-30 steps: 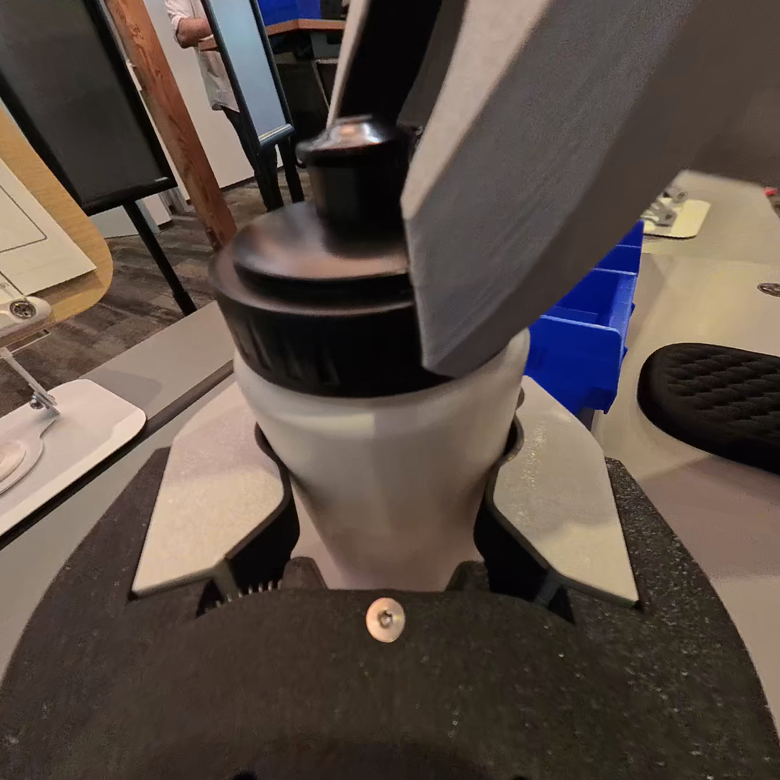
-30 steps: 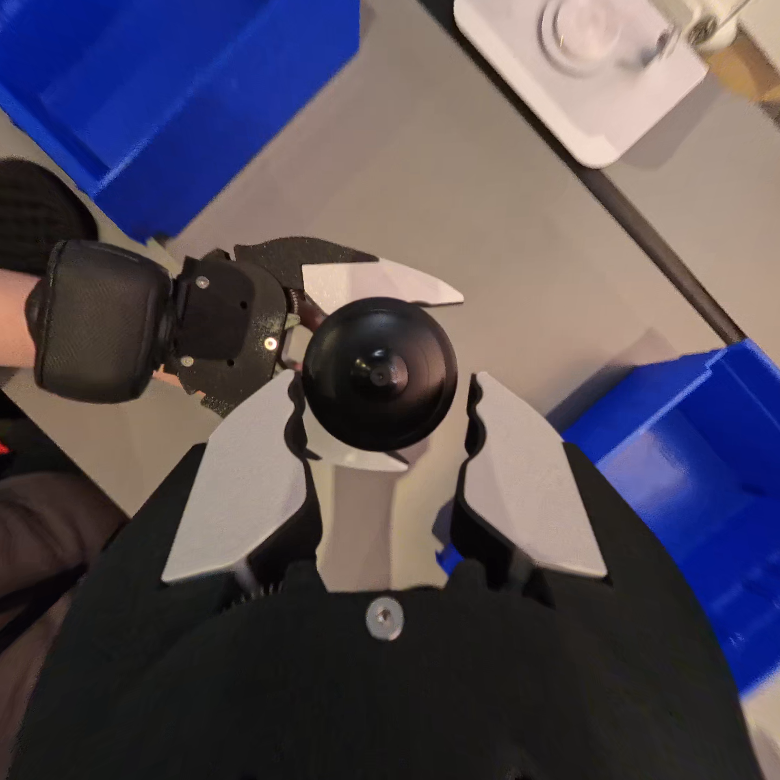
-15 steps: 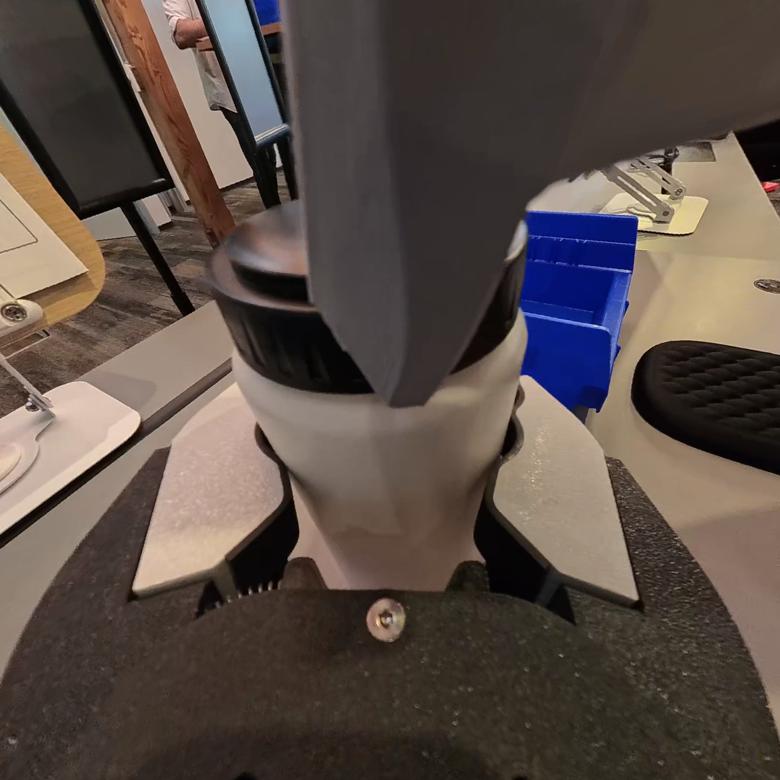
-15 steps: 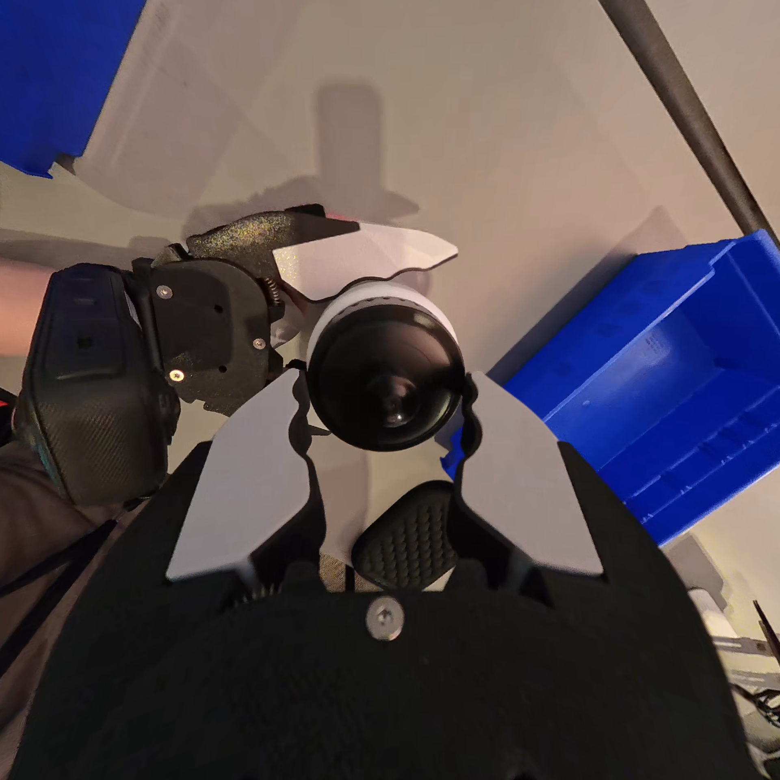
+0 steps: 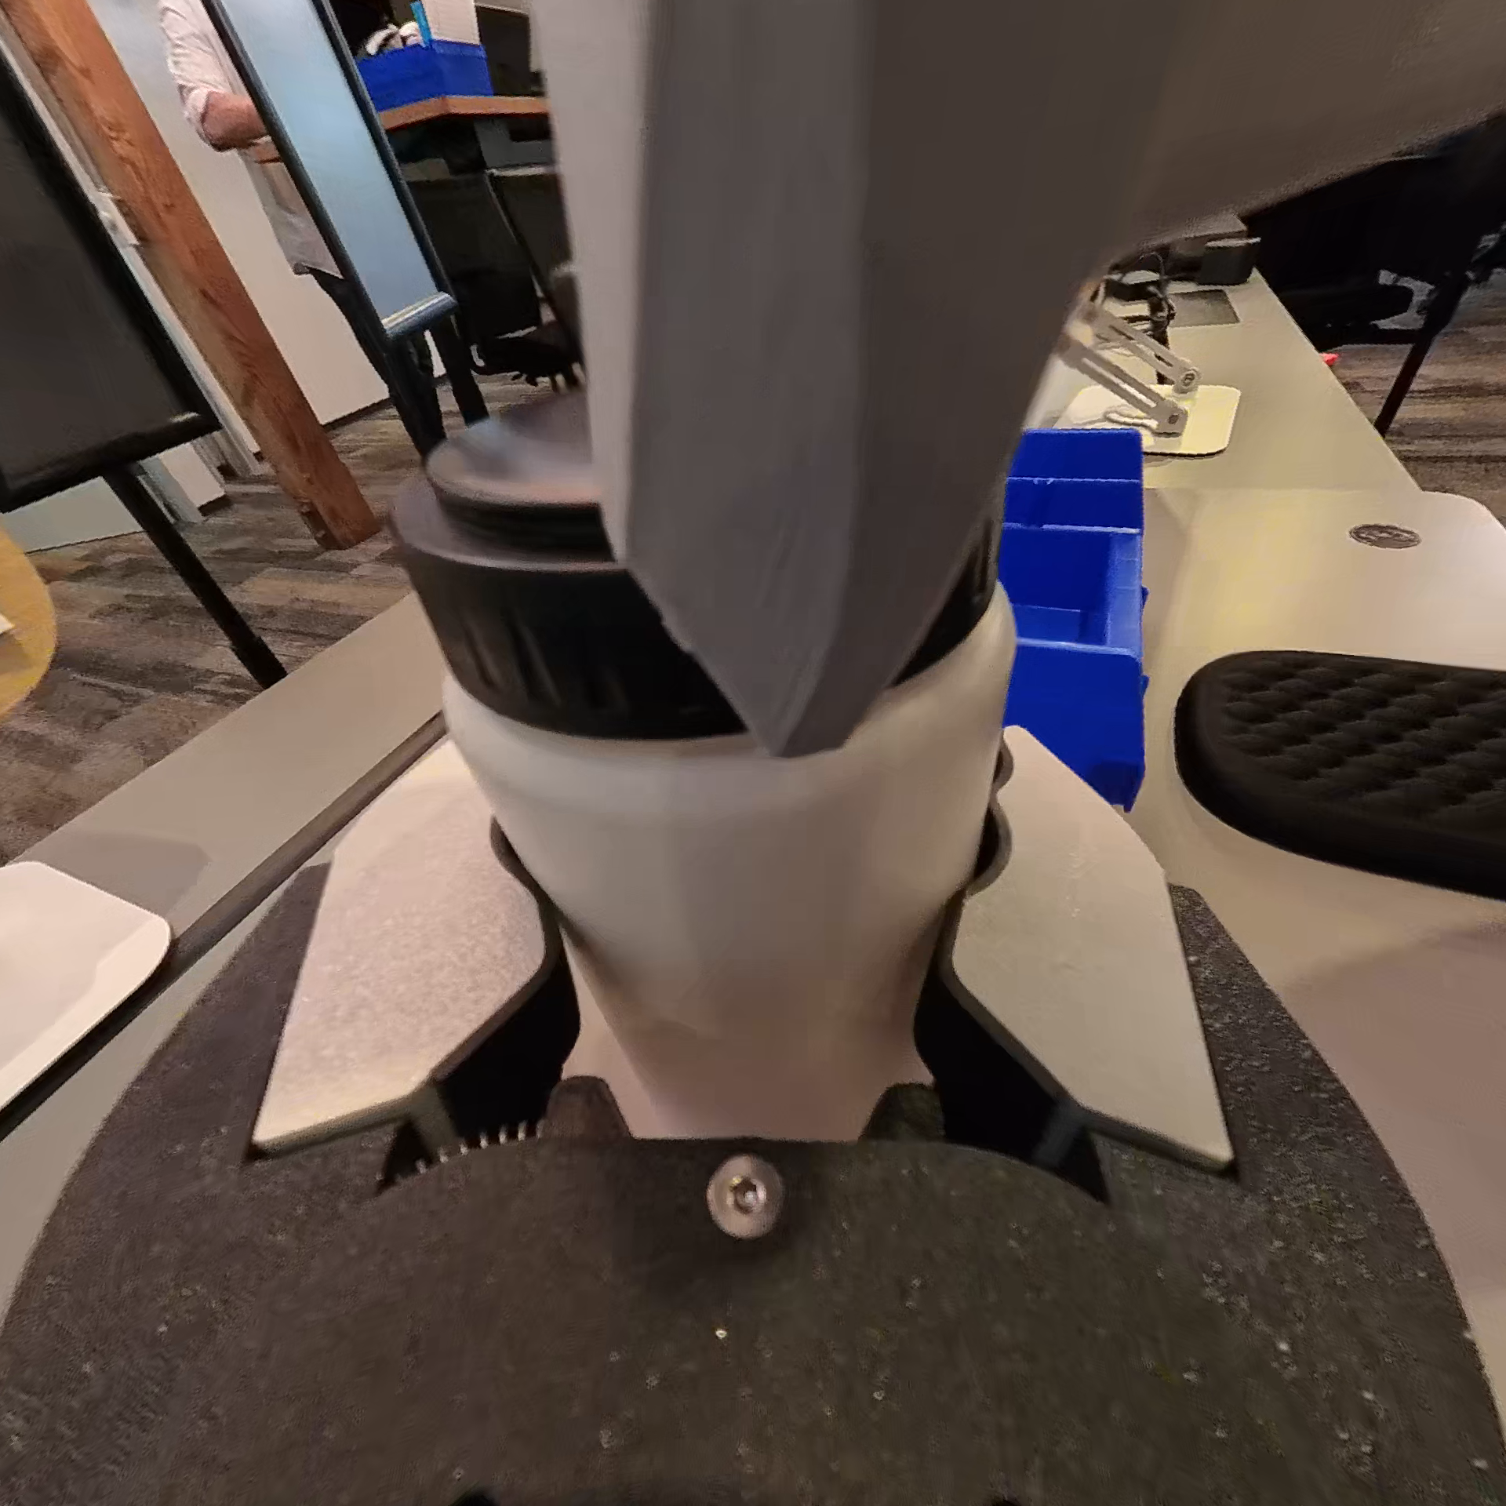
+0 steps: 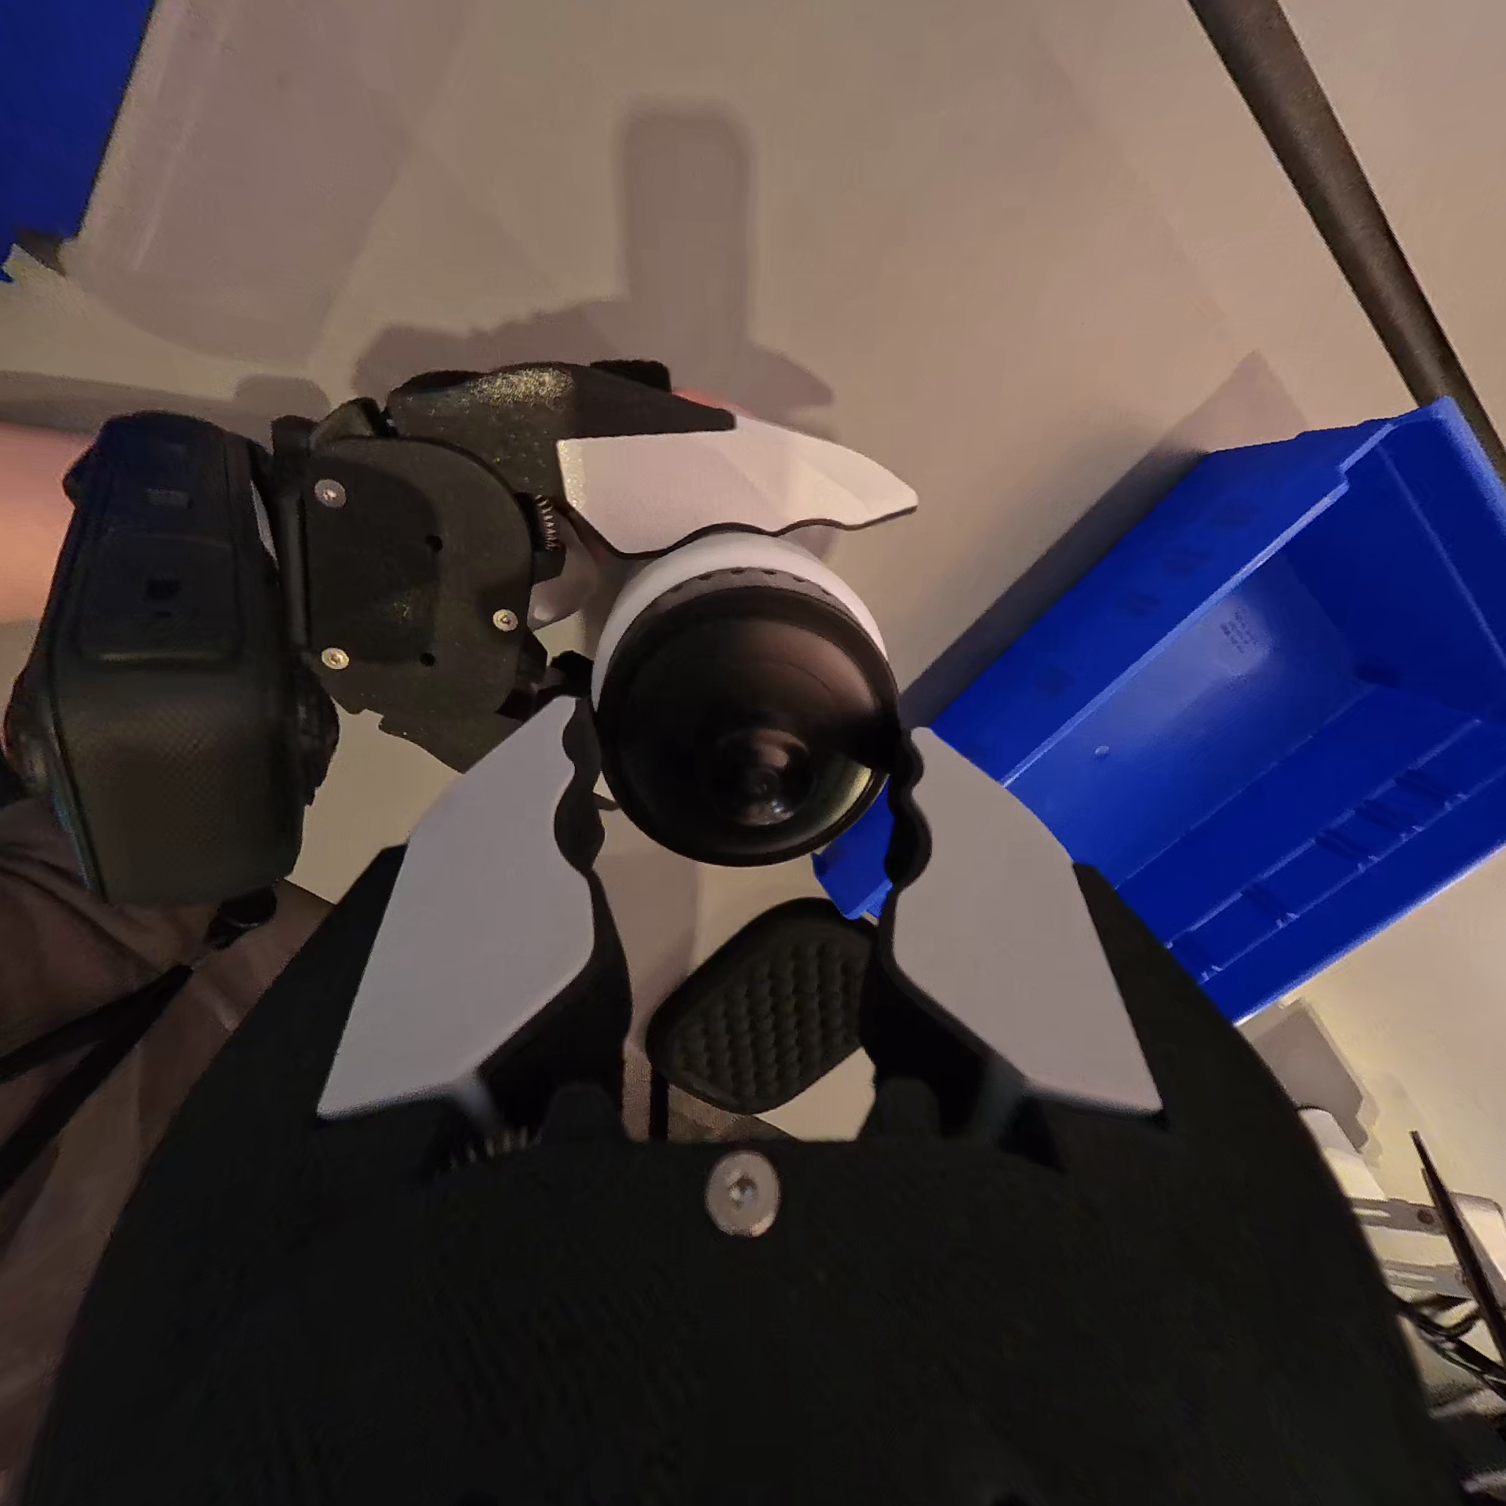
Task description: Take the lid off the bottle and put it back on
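Left wrist view: bottle (image 5: 733,880) upright, clamped between left gripper (image 5: 737,856) fingers.
Lid (image 5: 570,644): black, on bottle.
Right gripper (image 6: 737,782): fingers flank lid from above; contact unclear.
Bin (image 6: 1222,717): blue, just beside.

In the left wrist view a grey finger (image 5: 782,391) of the right gripper (image 6: 737,774) hangs before the lid (image 5: 538,619), hiding the lid's spout and right half, and running off the top edge; the bottle (image 5: 733,880) is hidden below its shoulder by the left gripper (image 5: 746,831), so its base cannot be seen; right of the bottle, a blue bin (image 5: 1076,603) is half covered; a black textured pad (image 5: 1345,766) is cut by the right edge; far behind the lid, a person (image 5: 220,90) is cropped at the top. In the right wrist view the lid (image 6: 741,733) is soft with blur.
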The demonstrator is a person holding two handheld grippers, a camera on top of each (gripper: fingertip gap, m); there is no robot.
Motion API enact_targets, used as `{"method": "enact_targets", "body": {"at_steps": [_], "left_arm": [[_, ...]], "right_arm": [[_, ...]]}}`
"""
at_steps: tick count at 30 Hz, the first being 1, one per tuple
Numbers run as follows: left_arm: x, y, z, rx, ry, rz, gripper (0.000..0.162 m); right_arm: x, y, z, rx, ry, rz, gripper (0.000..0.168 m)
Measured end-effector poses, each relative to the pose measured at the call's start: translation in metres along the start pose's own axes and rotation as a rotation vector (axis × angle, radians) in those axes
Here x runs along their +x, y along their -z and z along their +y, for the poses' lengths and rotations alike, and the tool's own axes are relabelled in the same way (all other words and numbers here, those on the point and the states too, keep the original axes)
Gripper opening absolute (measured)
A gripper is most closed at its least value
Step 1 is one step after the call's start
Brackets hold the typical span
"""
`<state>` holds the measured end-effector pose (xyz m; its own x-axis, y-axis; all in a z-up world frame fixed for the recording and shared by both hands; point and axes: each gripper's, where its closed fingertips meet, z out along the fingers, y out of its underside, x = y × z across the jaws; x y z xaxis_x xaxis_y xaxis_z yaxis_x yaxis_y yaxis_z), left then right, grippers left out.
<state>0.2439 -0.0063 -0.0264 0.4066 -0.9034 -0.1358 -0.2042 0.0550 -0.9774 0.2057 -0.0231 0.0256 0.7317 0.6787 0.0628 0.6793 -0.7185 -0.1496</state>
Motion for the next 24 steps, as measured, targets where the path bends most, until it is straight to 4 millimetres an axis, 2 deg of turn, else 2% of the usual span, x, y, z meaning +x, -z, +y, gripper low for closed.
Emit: {"method": "enact_targets", "body": {"at_steps": [15, 24], "left_arm": [[0.004, -0.013, -0.002, 0.006, 0.006, 0.068, 0.103], [0.011, -0.014, -0.004, 0.025, -0.001, 0.153, 0.103]], "right_arm": [[0.012, -0.001, 0.006, -0.009, 0.148, 0.009, 0.071], [0.012, -0.001, 0.010, -0.055, 0.358, -0.002, 0.072]]}}
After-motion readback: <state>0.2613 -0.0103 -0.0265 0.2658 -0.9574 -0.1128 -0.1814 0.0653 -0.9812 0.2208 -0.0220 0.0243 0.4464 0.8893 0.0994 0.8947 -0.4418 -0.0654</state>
